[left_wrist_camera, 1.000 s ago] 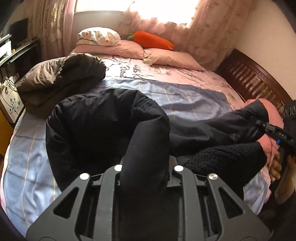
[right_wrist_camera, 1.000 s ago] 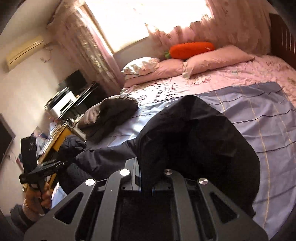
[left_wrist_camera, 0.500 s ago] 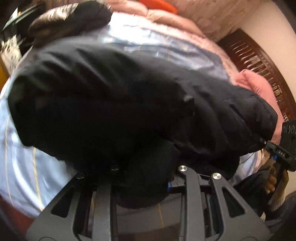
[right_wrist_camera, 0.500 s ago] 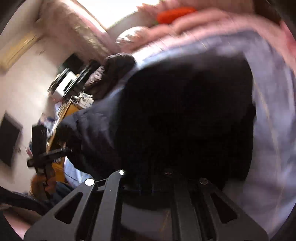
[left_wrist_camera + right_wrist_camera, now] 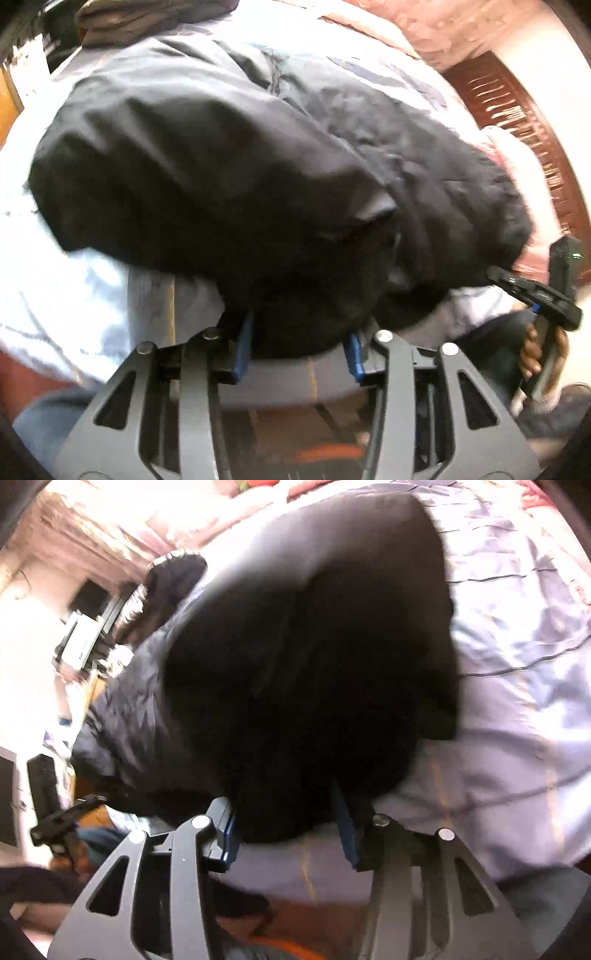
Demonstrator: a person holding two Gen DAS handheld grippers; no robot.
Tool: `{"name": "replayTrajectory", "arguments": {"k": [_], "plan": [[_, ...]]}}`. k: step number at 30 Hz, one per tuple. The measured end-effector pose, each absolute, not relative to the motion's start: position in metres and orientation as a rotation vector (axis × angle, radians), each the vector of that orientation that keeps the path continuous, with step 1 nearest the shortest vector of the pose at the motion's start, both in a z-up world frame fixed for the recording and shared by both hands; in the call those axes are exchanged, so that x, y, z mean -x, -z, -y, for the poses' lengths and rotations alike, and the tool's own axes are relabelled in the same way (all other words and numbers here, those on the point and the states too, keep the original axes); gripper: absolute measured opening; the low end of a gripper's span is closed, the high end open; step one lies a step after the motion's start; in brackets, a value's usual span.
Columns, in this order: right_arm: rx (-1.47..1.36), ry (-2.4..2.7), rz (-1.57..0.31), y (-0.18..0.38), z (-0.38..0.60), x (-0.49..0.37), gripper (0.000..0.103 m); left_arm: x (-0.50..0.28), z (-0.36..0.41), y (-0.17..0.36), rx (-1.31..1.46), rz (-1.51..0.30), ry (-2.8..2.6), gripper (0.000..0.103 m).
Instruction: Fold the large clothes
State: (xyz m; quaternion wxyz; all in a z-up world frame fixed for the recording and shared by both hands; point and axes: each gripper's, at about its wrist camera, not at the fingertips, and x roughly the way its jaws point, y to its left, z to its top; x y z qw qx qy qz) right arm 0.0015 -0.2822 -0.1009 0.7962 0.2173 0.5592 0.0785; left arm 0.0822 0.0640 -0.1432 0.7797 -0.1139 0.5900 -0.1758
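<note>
A large black jacket (image 5: 258, 177) lies bunched on the blue striped bedsheet (image 5: 66, 295), near the bed's front edge. My left gripper (image 5: 299, 350) is open, its blue pads wide apart with the jacket's edge lying loose between them. In the right wrist view the jacket (image 5: 306, 672) fills the middle. My right gripper (image 5: 288, 830) is also open, with the jacket's hem lying between its pads. The right gripper also shows in the left wrist view (image 5: 535, 299) at the far right, in a hand. The left gripper shows in the right wrist view (image 5: 62, 819) at the far left.
A brown padded jacket (image 5: 147, 14) lies at the back left of the bed. A dark wooden footboard (image 5: 517, 122) runs along the right. A pink pillow (image 5: 391, 26) is at the head. Shelves with clutter (image 5: 85, 635) stand beside the bed. The bed's front edge (image 5: 314, 897) is just below the grippers.
Both grippers swung down toward the bed's front edge with the jacket and opened, letting go of the fabric. The jacket now lies lower and more bunched on the sheet.
</note>
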Motion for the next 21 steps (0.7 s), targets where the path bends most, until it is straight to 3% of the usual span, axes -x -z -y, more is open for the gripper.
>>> {"name": "replayTrajectory", "arguments": {"k": [3, 5, 9, 13, 16, 18, 20, 21], "plan": [[-0.219, -0.083, -1.184, 0.044, 0.274, 0.003, 0.044, -0.072, -0.082, 0.099, 0.169, -1.211, 0.383, 0.047], [-0.076, 0.011, -1.106, 0.010, 0.268, 0.007, 0.045, -0.067, -0.094, 0.079, 0.126, -1.182, 0.334, 0.060], [-0.073, -0.070, -0.908, -0.052, 0.255, -0.004, 0.053, -0.069, -0.123, 0.036, 0.101, -1.044, 0.212, 0.057], [0.036, -0.119, -0.868, -0.048, 0.203, -0.049, 0.053, -0.101, -0.087, -0.003, 0.195, -0.862, 0.365, 0.056], [0.107, -0.139, -0.959, -0.010, 0.168, -0.086, 0.052, -0.129, -0.032, 0.032, 0.128, -0.949, 0.429, 0.052], [0.191, -0.061, -1.025, 0.022, 0.163, -0.095, 0.052, -0.137, -0.023, 0.082, 0.090, -1.105, 0.383, 0.040], [0.205, -0.002, -1.063, 0.043, 0.183, -0.094, 0.052, -0.132, -0.044, 0.125, 0.104, -1.206, 0.301, 0.035], [0.198, 0.035, -1.082, 0.054, 0.195, -0.091, 0.052, -0.126, -0.058, 0.144, 0.097, -1.237, 0.242, 0.024]]}}
